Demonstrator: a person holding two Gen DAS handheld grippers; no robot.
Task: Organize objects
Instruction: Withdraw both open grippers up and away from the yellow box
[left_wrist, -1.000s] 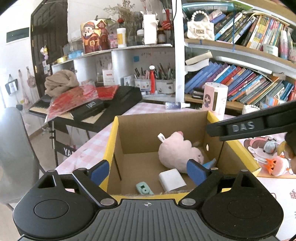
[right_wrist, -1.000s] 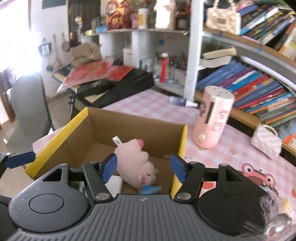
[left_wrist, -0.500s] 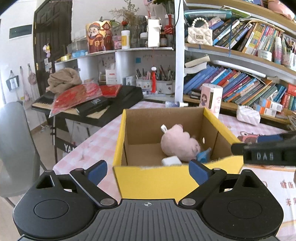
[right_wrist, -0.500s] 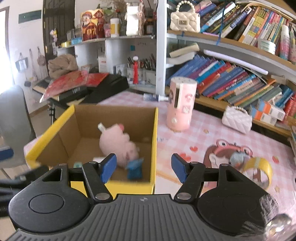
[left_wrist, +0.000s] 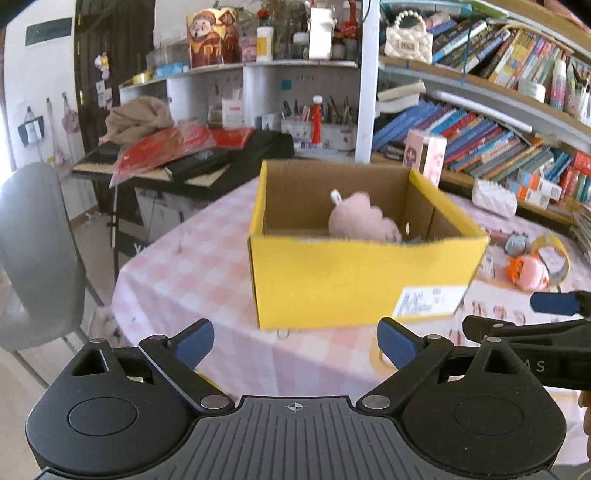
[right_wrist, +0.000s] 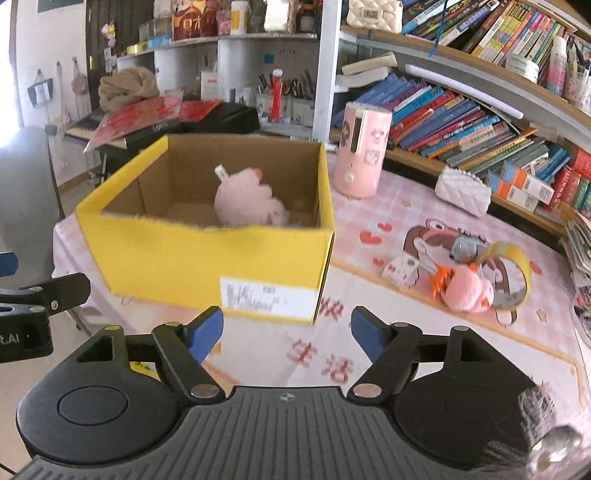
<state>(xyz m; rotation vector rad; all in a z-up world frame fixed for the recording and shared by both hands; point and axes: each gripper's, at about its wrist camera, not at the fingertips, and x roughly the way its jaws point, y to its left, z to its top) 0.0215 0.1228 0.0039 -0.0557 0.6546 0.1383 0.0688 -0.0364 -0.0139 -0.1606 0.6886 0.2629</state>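
Observation:
A yellow cardboard box (left_wrist: 354, 280) (right_wrist: 192, 258) stands on the pink checked table, with a pink plush pig (left_wrist: 360, 219) (right_wrist: 245, 201) lying inside it. My left gripper (left_wrist: 295, 341) is open and empty, hovering short of the box's near wall. My right gripper (right_wrist: 287, 328) also holds nothing, and its jaws are opening over the tablecloth in front of the box's right corner. To the right of the box lie a pink plush toy with orange hair (right_wrist: 467, 288) (left_wrist: 526, 271), a yellow tape roll (right_wrist: 511, 258) and a small grey toy (right_wrist: 465, 247).
A pink cylinder (right_wrist: 362, 151) and a white quilted purse (right_wrist: 461, 190) stand behind the box, before bookshelves (right_wrist: 461, 122). A keyboard with red packets (left_wrist: 177, 151) is at the left, with a grey chair (left_wrist: 33, 251) by the table's left edge.
Both grippers have drawn back from above the box, which now sits farther off and shows its yellow front. The right jaws stand wider apart than before.

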